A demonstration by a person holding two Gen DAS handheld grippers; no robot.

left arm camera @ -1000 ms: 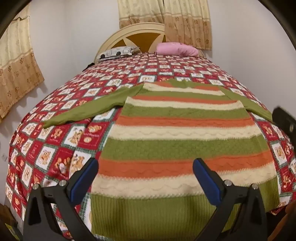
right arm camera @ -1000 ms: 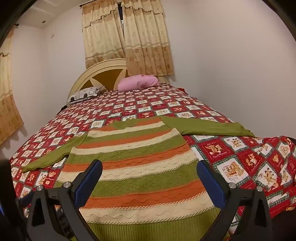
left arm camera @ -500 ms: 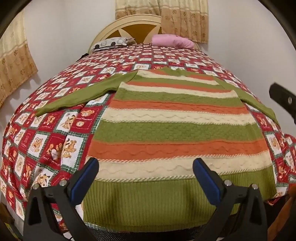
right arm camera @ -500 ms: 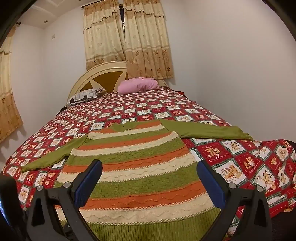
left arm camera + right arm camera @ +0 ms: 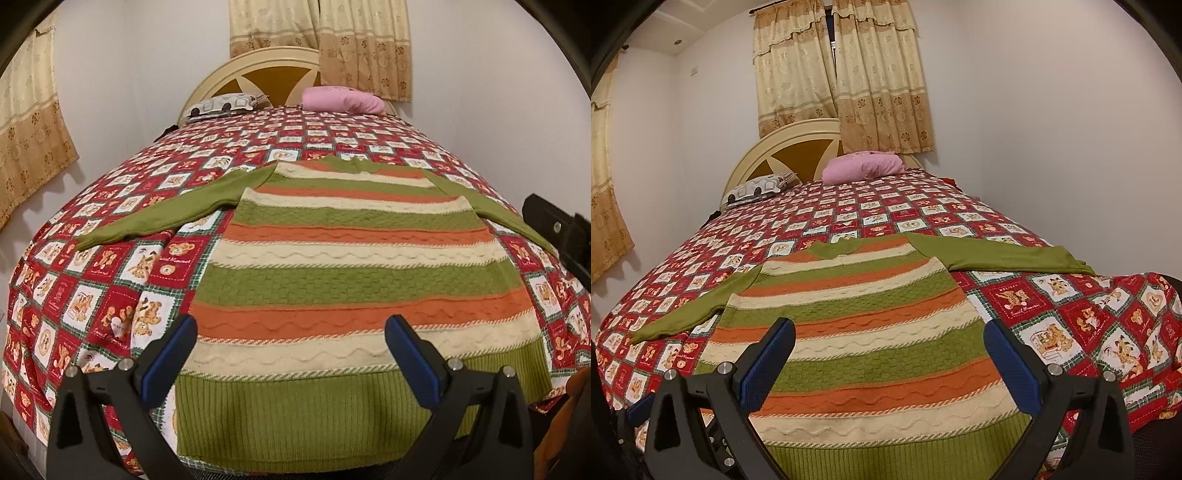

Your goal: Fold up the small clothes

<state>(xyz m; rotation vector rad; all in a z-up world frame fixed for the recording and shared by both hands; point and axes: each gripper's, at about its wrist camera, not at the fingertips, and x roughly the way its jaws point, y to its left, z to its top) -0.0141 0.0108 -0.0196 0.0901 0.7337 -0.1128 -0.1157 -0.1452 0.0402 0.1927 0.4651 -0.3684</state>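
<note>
A green, orange and cream striped sweater [image 5: 354, 266] lies flat on the bed, hem toward me, both green sleeves spread out to the sides. It also shows in the right wrist view [image 5: 857, 332]. My left gripper [image 5: 291, 332] is open and empty, held above the hem. My right gripper [image 5: 890, 336] is open and empty, above the sweater's lower body. Neither touches the sweater. Part of the right gripper shows at the right edge of the left wrist view [image 5: 561, 229].
The bed has a red and white teddy-bear quilt [image 5: 122, 266]. A pink pillow [image 5: 341, 99] and a patterned pillow [image 5: 225, 105] lie by the cream headboard [image 5: 786, 155]. White walls stand close on the right. Curtains [image 5: 842, 74] hang behind the headboard.
Both grippers have pulled back and up a little from the sweater, so the whole hem now shows in the left wrist view. The sweater has not moved. Both stay open.
</note>
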